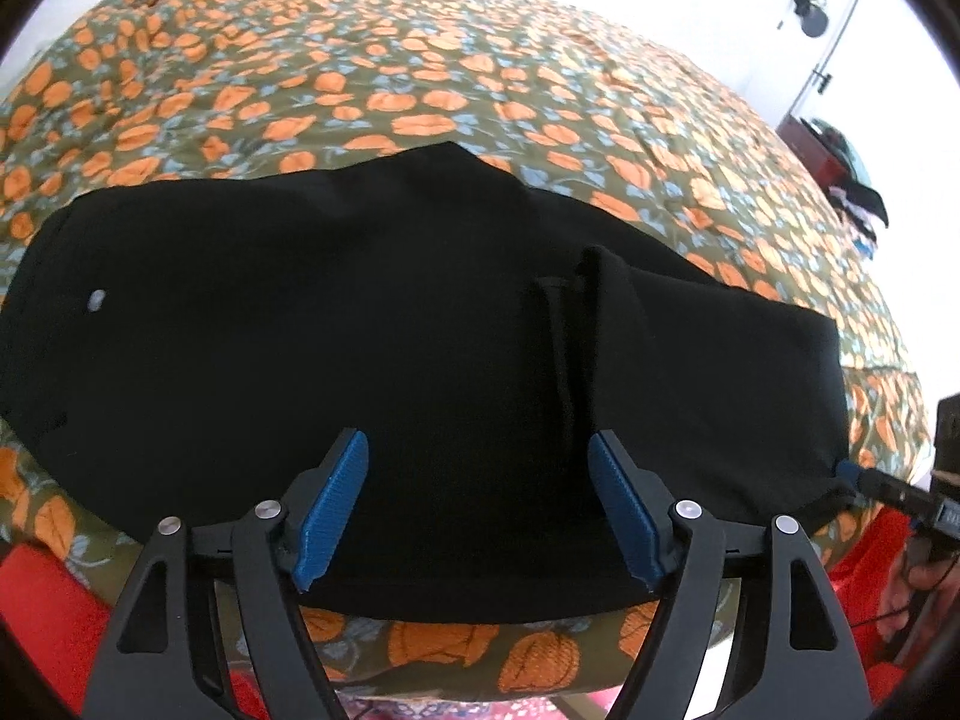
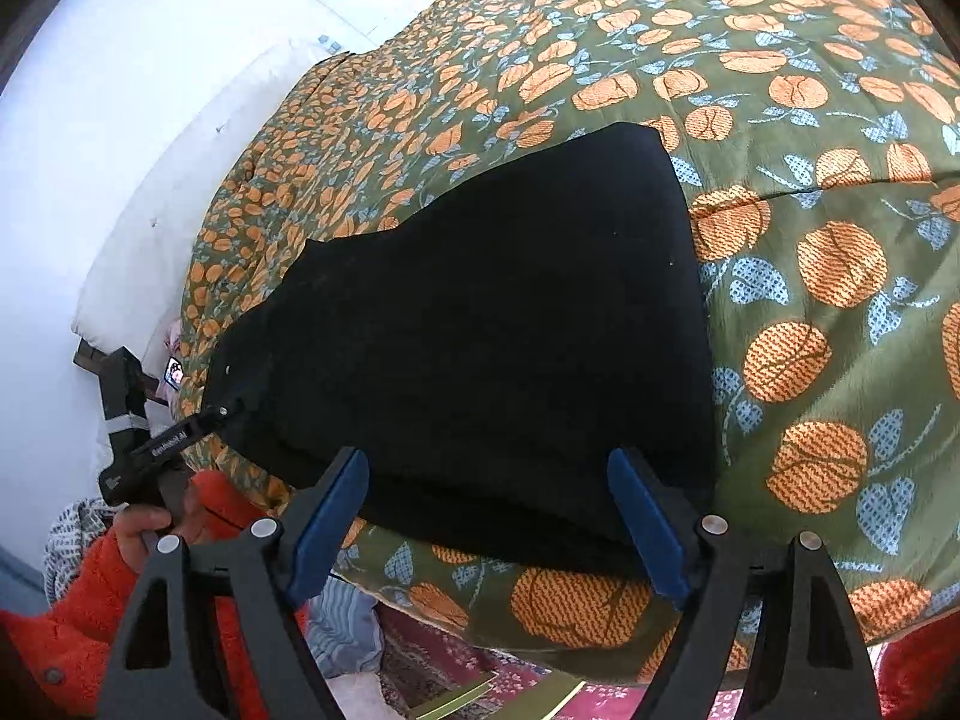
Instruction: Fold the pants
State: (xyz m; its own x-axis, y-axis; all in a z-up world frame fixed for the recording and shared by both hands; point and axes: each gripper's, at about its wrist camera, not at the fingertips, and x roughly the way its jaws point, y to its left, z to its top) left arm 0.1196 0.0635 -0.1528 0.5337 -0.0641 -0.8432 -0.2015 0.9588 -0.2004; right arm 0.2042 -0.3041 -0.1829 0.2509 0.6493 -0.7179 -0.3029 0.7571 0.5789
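The black pants (image 1: 372,324) lie folded on the flowered bedspread (image 1: 420,78). I hold my left gripper (image 1: 477,504) and right gripper (image 2: 489,516) spread and empty above their near edge, ready to pinch it.

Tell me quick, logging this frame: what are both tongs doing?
Left tongs: open, holding nothing, over the black pants.
Right tongs: open, holding nothing.

- Black matt cloth pants (image 1: 360,312): smooth, light-absorbing.
- Olive quilted bedspread with orange pumpkin print (image 1: 420,96) under pants: woven, slightly rough.
- Left gripper (image 1: 480,510): ribbed blue plastic pads (image 1: 336,504), black matt plastic arms, shiny metal pins.
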